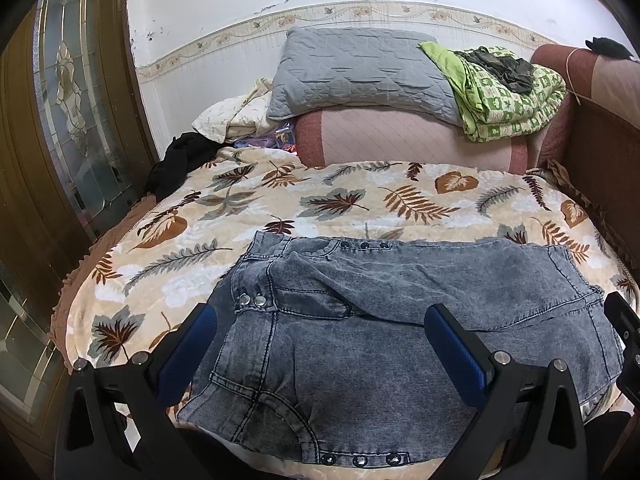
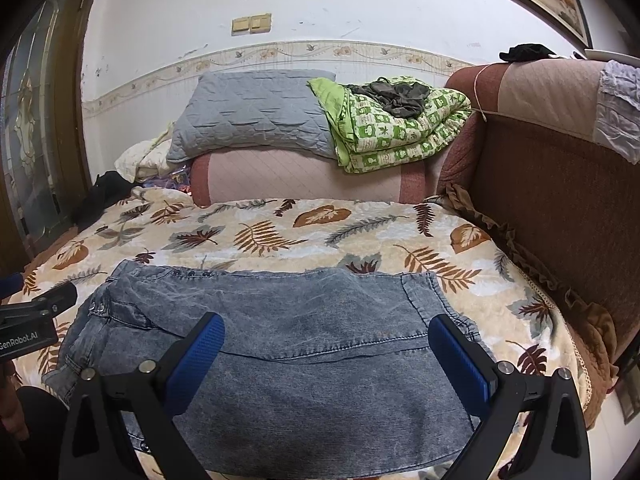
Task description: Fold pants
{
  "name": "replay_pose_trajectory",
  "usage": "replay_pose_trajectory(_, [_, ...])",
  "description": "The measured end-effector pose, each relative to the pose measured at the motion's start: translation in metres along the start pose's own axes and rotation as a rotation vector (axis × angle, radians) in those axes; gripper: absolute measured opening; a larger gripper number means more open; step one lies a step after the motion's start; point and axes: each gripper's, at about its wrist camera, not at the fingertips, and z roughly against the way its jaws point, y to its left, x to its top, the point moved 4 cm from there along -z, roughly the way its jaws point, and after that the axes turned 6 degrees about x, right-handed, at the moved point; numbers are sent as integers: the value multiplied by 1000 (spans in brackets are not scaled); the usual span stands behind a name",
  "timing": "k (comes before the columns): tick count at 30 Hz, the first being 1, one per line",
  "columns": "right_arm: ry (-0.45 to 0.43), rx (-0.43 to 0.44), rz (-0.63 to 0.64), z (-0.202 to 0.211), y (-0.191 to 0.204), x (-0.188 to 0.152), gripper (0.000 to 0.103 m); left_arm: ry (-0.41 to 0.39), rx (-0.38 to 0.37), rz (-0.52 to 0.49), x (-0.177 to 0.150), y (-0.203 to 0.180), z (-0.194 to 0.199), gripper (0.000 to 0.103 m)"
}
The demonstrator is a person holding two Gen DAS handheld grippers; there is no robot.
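Note:
Grey-blue acid-wash denim pants (image 1: 360,344) lie folded into a compact rectangle on the leaf-patterned blanket (image 1: 280,204), waistband with metal snaps at the left. My left gripper (image 1: 320,332) is open and empty, hovering over the waist end. My right gripper (image 2: 326,344) is open and empty over the right part of the pants (image 2: 304,320). The left gripper's body (image 2: 28,320) shows at the left edge of the right wrist view; the right gripper's side (image 1: 624,332) shows at the right edge of the left wrist view.
A grey pillow (image 1: 360,72) and a green patterned quilt (image 1: 512,96) rest on a pink bolster (image 1: 400,136) at the back. A brown sofa arm (image 2: 560,200) bounds the right side. A wooden glass door (image 1: 72,120) stands left. Dark clothing (image 1: 180,160) lies at the blanket's far left.

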Motion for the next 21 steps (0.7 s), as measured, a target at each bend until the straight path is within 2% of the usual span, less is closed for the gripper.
replay_pose_trajectory(21, [4,-9,15,-1,1,1,103,8,1,-12,0,-1,-2,103])
